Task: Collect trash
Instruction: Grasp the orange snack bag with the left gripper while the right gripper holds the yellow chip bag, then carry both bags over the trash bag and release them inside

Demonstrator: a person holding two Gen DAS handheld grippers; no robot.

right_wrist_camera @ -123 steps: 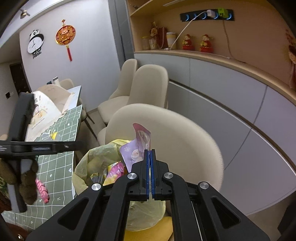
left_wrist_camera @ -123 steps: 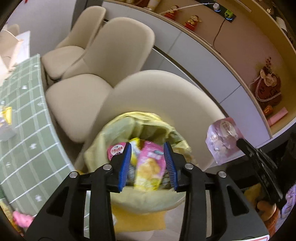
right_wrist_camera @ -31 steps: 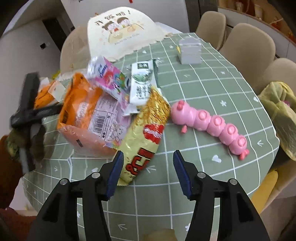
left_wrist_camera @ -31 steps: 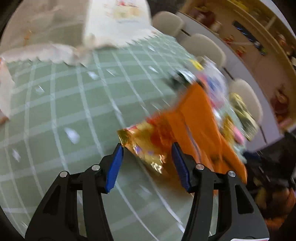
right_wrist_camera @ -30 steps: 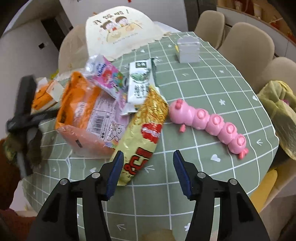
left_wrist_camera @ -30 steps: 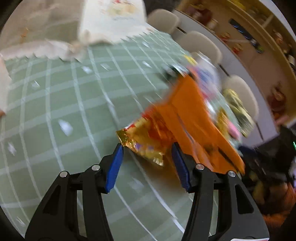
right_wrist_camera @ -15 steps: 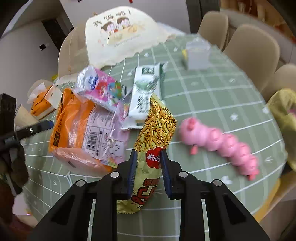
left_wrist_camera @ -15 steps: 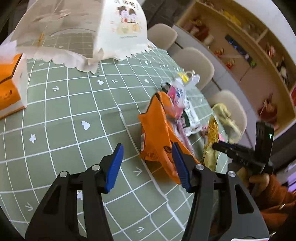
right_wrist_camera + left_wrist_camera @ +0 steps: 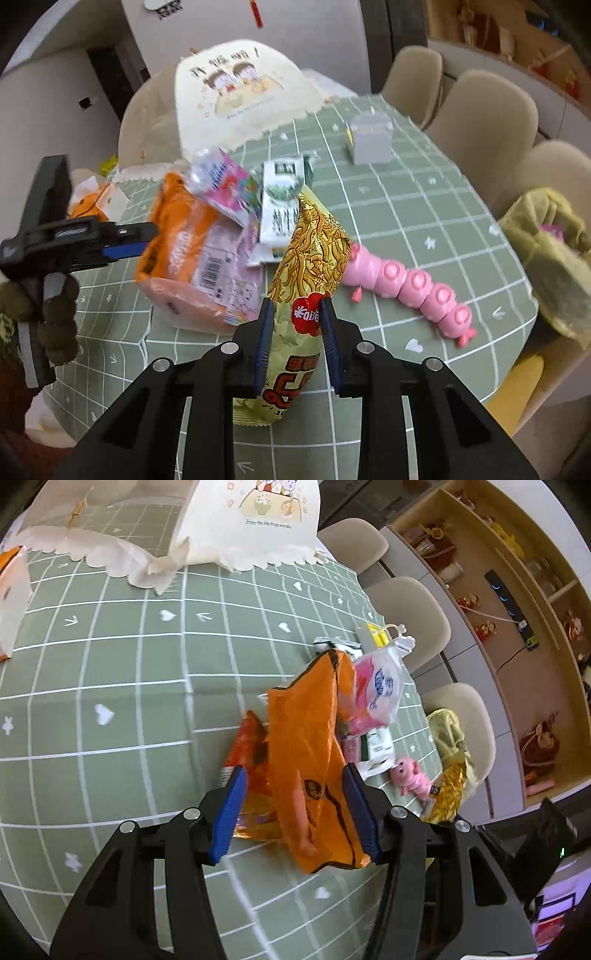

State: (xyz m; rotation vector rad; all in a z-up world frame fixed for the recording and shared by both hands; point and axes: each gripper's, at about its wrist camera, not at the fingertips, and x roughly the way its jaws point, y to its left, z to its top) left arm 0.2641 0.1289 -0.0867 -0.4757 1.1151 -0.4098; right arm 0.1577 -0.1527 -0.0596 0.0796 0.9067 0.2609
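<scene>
The right gripper (image 9: 296,341) is pinching a gold noodle packet (image 9: 303,291), its jaws having just been closing onto it, pads pressing both sides, and the packet is standing up off the green checked table (image 9: 406,206). The left gripper (image 9: 295,808) is hanging about half open over an orange bag (image 9: 310,760); the bag is sitting between the blue pads, but I cannot tell whether they are touching it. Just left of that bag a smaller orange wrapper (image 9: 247,760) is lying. Beyond, a pink pouch (image 9: 225,184) and a white-green carton (image 9: 282,199) are resting against the pile. A pink caterpillar toy (image 9: 410,288) is lying right of the packet. At the far right, a yellow trash bag (image 9: 550,254) is sagging beside the table edge.
</scene>
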